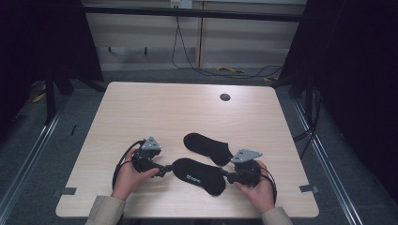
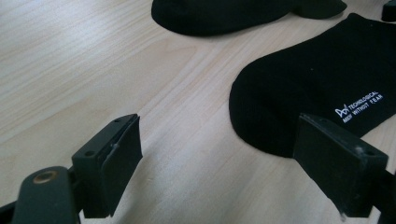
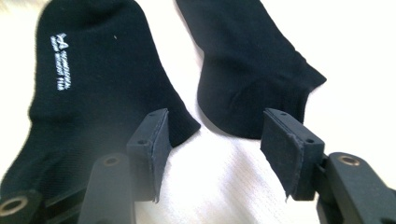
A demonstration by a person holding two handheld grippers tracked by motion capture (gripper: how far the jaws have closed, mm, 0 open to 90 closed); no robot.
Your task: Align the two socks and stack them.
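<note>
Lying flat and unpaired near the front of the pale wooden table, the printed black sock and plain black sock await gripping: left gripper and right gripper flank the printed one, jaws apart, empty.

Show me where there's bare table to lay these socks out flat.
The whole far half of the table is bare, from the far sock up to the round hole. The left side beyond the left gripper is free too. The near middle is crowded: the near sock lies between both grippers, with the right gripper at its other end.
</note>
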